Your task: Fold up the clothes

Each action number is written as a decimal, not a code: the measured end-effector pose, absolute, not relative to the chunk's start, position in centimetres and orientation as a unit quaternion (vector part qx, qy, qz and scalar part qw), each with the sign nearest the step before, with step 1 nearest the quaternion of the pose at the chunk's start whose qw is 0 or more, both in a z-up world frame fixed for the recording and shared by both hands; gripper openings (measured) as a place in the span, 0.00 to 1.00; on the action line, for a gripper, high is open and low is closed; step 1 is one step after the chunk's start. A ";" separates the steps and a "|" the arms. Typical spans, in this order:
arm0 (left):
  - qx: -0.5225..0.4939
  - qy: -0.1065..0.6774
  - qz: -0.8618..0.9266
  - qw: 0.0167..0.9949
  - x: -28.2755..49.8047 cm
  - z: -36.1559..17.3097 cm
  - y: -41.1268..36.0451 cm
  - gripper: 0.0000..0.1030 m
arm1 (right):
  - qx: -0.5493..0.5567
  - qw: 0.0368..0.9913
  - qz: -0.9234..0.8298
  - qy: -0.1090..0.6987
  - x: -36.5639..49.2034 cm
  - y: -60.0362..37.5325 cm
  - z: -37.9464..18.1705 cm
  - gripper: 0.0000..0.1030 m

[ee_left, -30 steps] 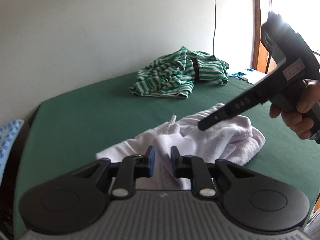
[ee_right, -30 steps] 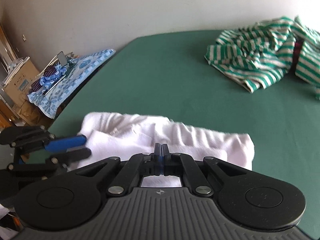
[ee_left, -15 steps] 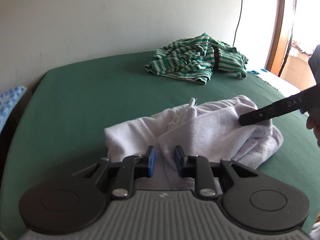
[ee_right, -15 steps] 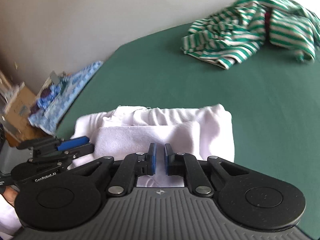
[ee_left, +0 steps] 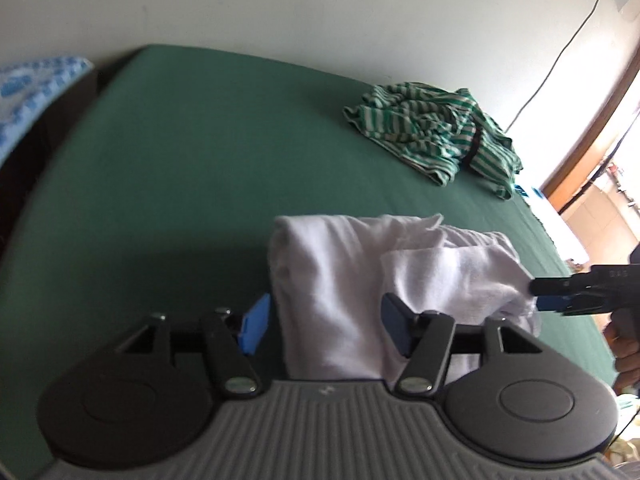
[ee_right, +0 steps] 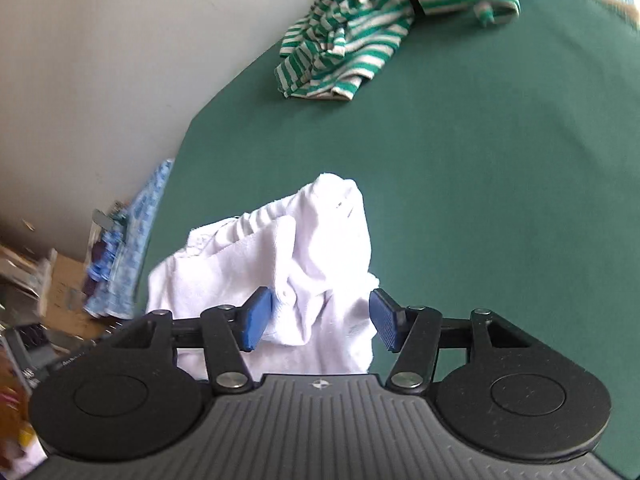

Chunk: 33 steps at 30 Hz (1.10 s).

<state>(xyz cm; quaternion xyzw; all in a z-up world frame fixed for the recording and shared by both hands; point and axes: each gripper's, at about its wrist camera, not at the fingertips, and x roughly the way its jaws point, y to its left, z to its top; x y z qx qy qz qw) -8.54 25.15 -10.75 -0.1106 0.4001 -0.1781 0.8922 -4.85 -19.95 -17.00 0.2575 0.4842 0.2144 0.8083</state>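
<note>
The white garment [ee_left: 384,276] lies bunched and partly folded on the green bedcover [ee_left: 192,168], in the lower middle of both wrist views. In the left wrist view its long axis runs from the middle of the frame out toward the right edge; a rolled fold stands at the left end and a looser flap lies on top at the right.

The left gripper [ee_left: 326,330] has just been opening and its jaws now stand wide. The cloth sits between them, close against the right pad, but neither pad presses on it, so nothing is held. The right gripper [ee_right: 318,322] has likewise just been opening: its jaws are spread, with a crumpled ridge of the garment [ee_right: 280,276] between them and the left pad brushing the fabric without clamping it. In the left wrist view the right gripper [ee_left: 548,296] comes in from the right edge, tips at the garment's far right end, a hand [ee_left: 626,356] behind it.

So each gripper sits over its own end of the garment, left at the rolled end, right at the loose end. My reading is that this fold has been let go. The striped shirt [ee_left: 432,136] lies crumpled in the upper right of the left view, well apart and not yet folded.
</note>
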 end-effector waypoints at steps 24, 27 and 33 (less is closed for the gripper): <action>-0.106 0.414 -0.195 0.883 -6.4 -13.0 22.3 0.98 | 0.257 0.793 0.292 0.469 -1.2 -17.5 -19.0 0.61; -0.115 0.414 -0.197 0.881 -6.4 -13.0 22.6 0.99 | 0.256 0.794 0.292 0.468 -1.3 -17.7 -19.1 0.55; -0.107 0.429 -0.179 0.879 -5.9 -12.7 21.9 0.99 | 0.259 0.794 0.293 0.467 -1.3 -17.9 -19.2 0.52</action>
